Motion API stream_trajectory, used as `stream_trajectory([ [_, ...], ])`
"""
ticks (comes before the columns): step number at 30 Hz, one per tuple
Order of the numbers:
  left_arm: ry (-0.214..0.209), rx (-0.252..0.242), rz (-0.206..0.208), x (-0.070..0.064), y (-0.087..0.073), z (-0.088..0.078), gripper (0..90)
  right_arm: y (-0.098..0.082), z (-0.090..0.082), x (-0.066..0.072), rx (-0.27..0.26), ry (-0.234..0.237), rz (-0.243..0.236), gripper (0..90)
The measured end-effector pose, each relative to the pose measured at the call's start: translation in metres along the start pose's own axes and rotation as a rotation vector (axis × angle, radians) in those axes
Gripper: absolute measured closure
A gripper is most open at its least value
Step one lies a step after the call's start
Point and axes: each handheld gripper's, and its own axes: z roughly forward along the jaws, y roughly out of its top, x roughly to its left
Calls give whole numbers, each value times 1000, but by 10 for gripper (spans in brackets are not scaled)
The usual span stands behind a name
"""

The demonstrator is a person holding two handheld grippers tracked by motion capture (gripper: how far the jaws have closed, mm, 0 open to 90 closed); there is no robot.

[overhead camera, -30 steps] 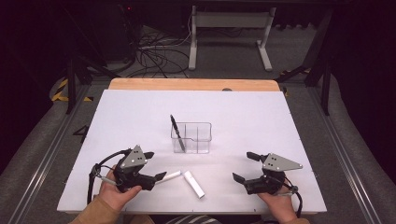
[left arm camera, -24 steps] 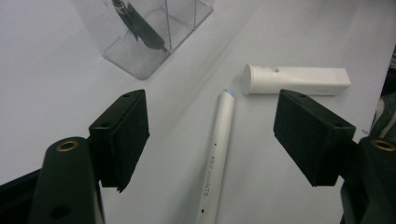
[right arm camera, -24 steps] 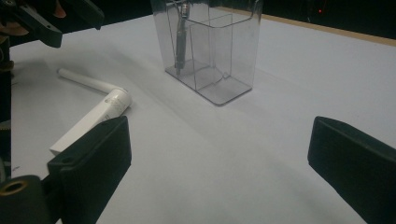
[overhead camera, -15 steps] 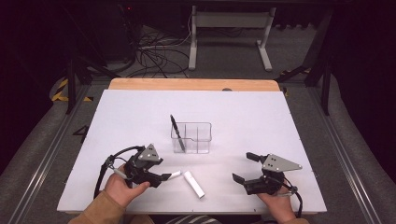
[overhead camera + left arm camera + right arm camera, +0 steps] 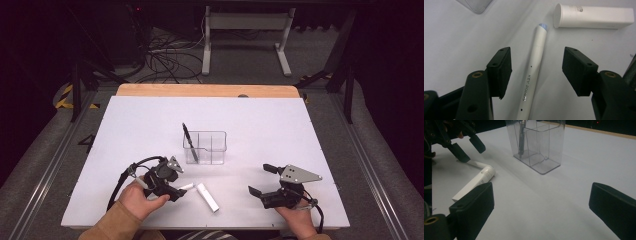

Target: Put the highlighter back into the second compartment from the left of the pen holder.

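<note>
From the high view, the left gripper (image 5: 176, 192) is crouching low over a white pen (image 5: 186, 186) lying on the white table (image 5: 280, 130), just in front of the clear holder (image 5: 206, 147) where a black pen (image 5: 189, 141) is already leaning. A white tube (image 5: 207, 196) is lying just beside.

Through the left gripper view, the pen (image 5: 534, 65) is lying between the jaws, which have just been closing in but are not touching it yet, a gap showing each side. The tube (image 5: 594, 17) is lying beyond.

Through the right gripper view, the right gripper (image 5: 541, 212) is idling, jaws wide apart on nothing, facing the holder (image 5: 537, 142).

This looks like the pick-up step: next, squeeze squarely on the barrel, lift, then tip it into the holder.
</note>
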Motion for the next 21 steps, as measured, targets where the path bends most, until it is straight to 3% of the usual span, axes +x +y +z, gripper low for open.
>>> stream_trajectory([
  [6, 49, 59, 37, -5, 4, 4, 476, 0, 0, 0, 3, 2, 3, 65],
  [21, 11, 124, 38, -2, 5, 10, 627, 0, 1, 0, 1, 18, 11, 62],
])
